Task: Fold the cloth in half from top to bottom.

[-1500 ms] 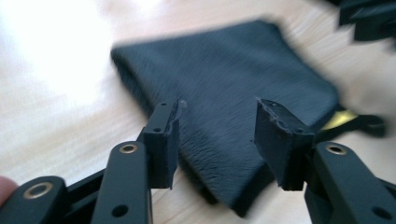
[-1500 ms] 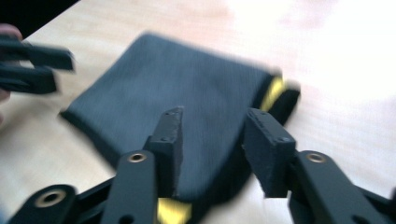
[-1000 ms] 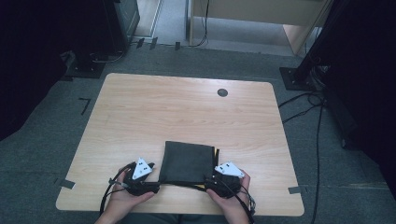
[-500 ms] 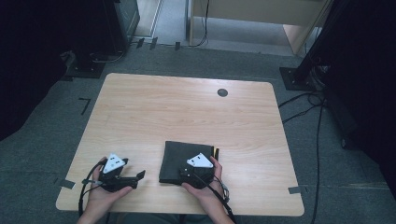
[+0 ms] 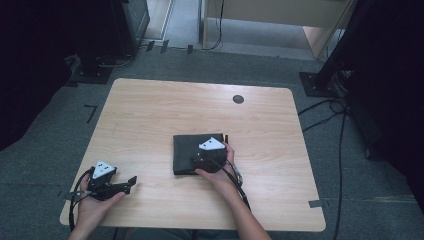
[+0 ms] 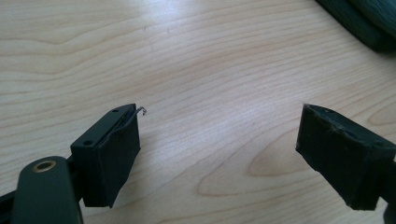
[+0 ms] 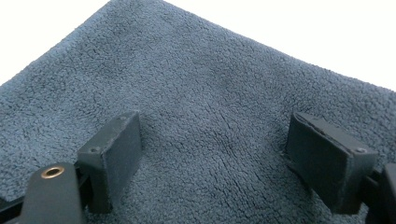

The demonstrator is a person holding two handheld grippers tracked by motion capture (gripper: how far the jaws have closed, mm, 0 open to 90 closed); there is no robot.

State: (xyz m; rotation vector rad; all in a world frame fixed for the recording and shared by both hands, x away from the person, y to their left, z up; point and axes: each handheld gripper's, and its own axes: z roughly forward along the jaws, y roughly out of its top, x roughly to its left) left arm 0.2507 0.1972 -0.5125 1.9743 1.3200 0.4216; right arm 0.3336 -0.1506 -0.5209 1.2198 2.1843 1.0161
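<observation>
Two grippers work a wooden table (image 5: 150,120) in the high view: the folded dark towel (image 5: 186,155) lies just below frame centre, the right gripper (image 5: 197,159) resting over its right half, probably to press the fold flat, while the left gripper (image 5: 131,180) sits apart at lower left. In the left gripper view, its jaws have just been opening and stand spread over bare wood, the towel's edge at upper right. In the right gripper view, jaws spread wide, nothing pinched, pads (image 7: 119,144) against the fleece.
</observation>
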